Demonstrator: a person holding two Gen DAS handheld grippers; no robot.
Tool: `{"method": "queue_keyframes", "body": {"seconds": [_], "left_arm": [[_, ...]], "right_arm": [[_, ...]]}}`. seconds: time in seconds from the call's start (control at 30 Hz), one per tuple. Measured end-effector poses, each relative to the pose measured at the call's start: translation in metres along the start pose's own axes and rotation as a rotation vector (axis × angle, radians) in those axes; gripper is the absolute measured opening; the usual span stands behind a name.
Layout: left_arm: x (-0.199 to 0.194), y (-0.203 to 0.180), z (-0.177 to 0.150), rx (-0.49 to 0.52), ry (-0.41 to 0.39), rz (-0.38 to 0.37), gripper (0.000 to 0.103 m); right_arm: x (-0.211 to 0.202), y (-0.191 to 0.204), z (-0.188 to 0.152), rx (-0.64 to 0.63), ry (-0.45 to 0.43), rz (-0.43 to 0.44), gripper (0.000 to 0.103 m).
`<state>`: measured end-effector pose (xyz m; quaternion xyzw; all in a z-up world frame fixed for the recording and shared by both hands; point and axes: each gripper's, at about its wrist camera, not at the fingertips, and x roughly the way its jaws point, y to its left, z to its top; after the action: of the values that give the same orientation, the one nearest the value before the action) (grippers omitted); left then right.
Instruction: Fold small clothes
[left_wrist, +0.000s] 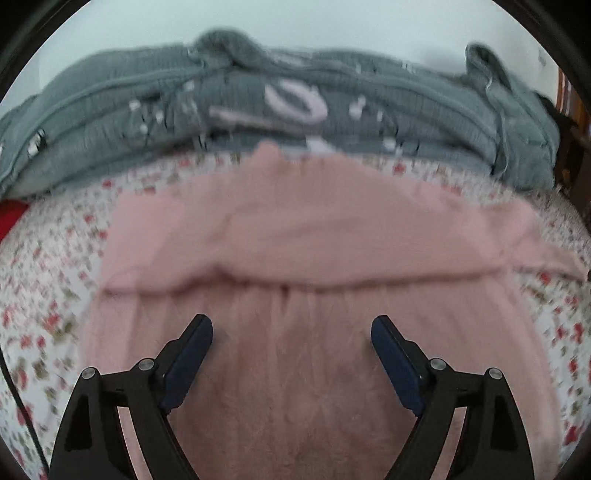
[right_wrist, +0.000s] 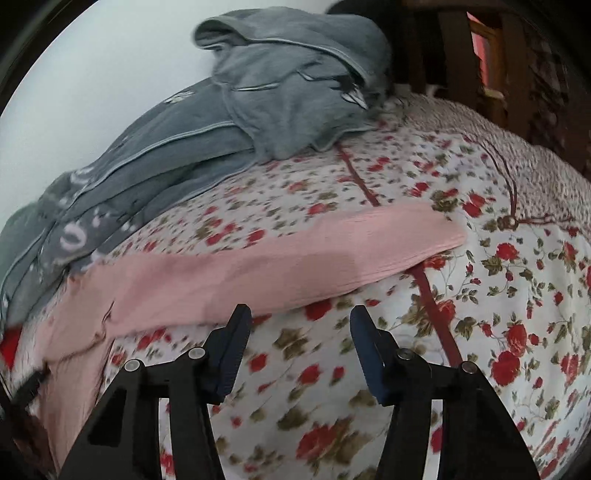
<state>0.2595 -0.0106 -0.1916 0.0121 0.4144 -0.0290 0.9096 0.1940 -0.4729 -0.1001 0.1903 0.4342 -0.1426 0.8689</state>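
A small pink garment (left_wrist: 295, 243) lies spread on the floral bedsheet (left_wrist: 48, 295). In the left wrist view its body fills the middle, with a seam across it and a sleeve reaching right. My left gripper (left_wrist: 291, 328) is open and empty, hovering over the garment's lower part. In the right wrist view the pink garment's sleeve (right_wrist: 295, 266) stretches across the sheet (right_wrist: 480, 295) to the right. My right gripper (right_wrist: 301, 317) is open and empty, just below the sleeve's lower edge, over bare sheet.
A folded grey blanket (left_wrist: 258, 110) with white patterns lies along the far side of the bed by the pale wall; it also shows in the right wrist view (right_wrist: 221, 122). Dark wooden furniture (right_wrist: 480, 55) stands at the back right. Something red (left_wrist: 11, 218) sits at the left edge.
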Motion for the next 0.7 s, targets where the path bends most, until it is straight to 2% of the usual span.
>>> {"method": "queue_keyframes", "body": {"seconds": [0.17,0.23,0.33,0.63,0.7], "left_arm": [[-0.002,0.003,-0.001,-0.007,-0.010,-0.028,0.088],[0.000,0.004,-0.001,-0.020,-0.010,-0.039,0.088],[0.003,0.001,-0.002,-0.009,-0.006,-0.020,0.088],[0.005,0.000,-0.002,0.003,-0.001,-0.012,0.088],[0.005,0.000,-0.002,0.000,0.000,-0.017,0.088]], "right_arm": [[0.018,-0.016,0.007,0.060,0.015,-0.040,0.048],[0.023,-0.019,0.013,0.068,0.013,-0.056,0.048],[0.032,-0.024,0.022,0.092,0.025,-0.072,0.048],[0.047,-0.054,0.044,0.215,0.017,-0.073,0.047],[0.047,-0.057,0.046,0.225,0.006,-0.091,0.038]]}}
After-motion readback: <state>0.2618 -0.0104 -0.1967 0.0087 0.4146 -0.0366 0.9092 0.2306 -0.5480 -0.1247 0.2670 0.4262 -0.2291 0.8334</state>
